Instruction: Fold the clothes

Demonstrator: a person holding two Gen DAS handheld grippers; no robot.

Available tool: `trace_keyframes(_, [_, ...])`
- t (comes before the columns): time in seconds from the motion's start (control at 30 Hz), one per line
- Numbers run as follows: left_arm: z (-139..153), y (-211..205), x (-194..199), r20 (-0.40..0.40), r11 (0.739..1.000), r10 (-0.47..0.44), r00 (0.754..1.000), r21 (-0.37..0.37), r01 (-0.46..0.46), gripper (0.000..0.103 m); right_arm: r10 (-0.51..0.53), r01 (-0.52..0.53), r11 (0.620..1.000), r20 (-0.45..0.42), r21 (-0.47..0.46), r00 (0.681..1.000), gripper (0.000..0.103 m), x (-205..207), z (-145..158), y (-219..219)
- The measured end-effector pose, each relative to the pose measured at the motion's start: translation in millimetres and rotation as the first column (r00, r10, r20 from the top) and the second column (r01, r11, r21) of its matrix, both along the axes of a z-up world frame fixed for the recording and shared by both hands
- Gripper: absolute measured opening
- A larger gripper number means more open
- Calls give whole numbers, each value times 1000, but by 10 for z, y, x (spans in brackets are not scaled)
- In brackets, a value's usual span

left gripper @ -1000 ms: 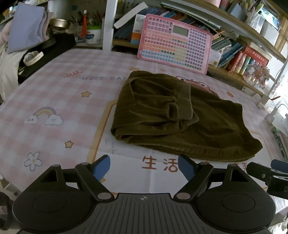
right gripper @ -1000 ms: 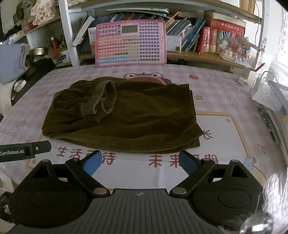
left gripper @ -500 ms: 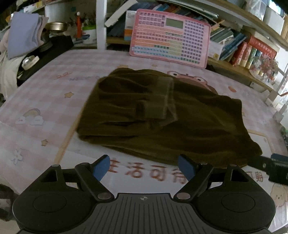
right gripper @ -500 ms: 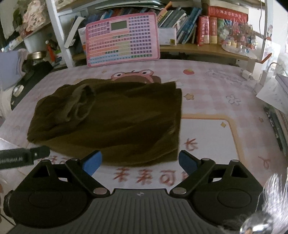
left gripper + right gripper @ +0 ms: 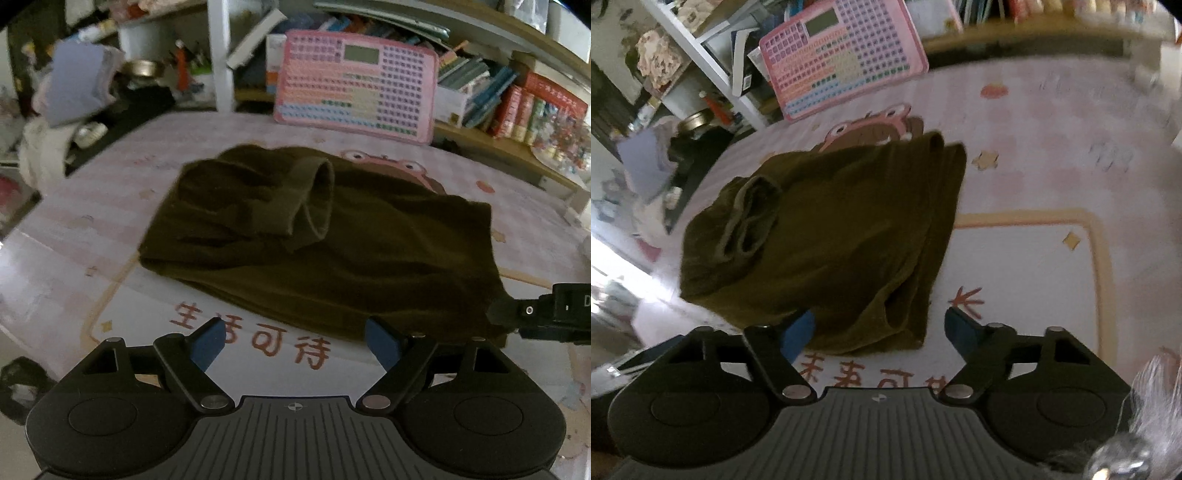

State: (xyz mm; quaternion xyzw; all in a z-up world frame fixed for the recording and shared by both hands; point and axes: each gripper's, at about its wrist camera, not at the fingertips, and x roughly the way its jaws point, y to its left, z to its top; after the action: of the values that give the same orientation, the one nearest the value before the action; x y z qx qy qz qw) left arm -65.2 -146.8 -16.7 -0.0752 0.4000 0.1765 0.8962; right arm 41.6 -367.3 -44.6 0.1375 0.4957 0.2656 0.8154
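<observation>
With both our left gripper (image 5: 295, 341) and right gripper (image 5: 879, 332) spread wide at the near hem of the olive garment (image 5: 314, 236) on the table (image 5: 498, 173), we should pinch every layer squarely.

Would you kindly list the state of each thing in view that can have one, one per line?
Garment: partly folded, flat on the table, cuff lying on top.
Cuff: open, not flattened.
Left gripper: open, empty, near the garment's front edge.
Right gripper: open, straddling the garment's near corner, not yet shut on it.
Pink board: upright, leaning against the shelf.
</observation>
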Motion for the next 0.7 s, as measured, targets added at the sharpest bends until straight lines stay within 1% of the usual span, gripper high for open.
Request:
trace_keyframes(0.03, [7,-19,-12,2,1000,10,1000,9,-10,85,9,-9,1000,-21,17,1000,65,27,-19,-15])
trace_keyframes(0.07, [14,-37,-16,2,1000,13,1000,12,-13,85,17,-15,999,-42,31,999,63,51,-37,-31])
trace_keyframes(0.13, [29,-73,-24,2,1000,19,1000,17,-19,85,24,-19,998,-86,57,996,55,97,-81,-62])
trace_keyframes(0.3, [38,-146,-48,-1,999,23,1000,40,-23,85,-2,29,991,-199,133,980,50,209,-193,-167])
trace_keyframes(0.37, [34,-155,-52,-8,999,26,1000,41,-26,85,-14,56,984,-241,168,971,47,252,-230,-203])
trace_keyframes(0.5, [33,-192,-39,-4,999,-9,1000,44,9,85,-22,107,966,-335,237,942,32,365,-351,-196])
trace_keyframes(0.53, [28,-207,-36,-5,999,-22,1000,49,22,85,-24,115,963,-349,244,937,27,395,-373,-190])
trace_keyframes(0.63, [16,-271,-2,-20,995,-77,997,64,78,85,-12,109,958,-343,264,939,20,421,-333,-188])
trace_keyframes(0.7, [8,-312,20,-29,991,-111,993,72,113,85,-3,101,955,-333,277,943,18,430,-292,-187])
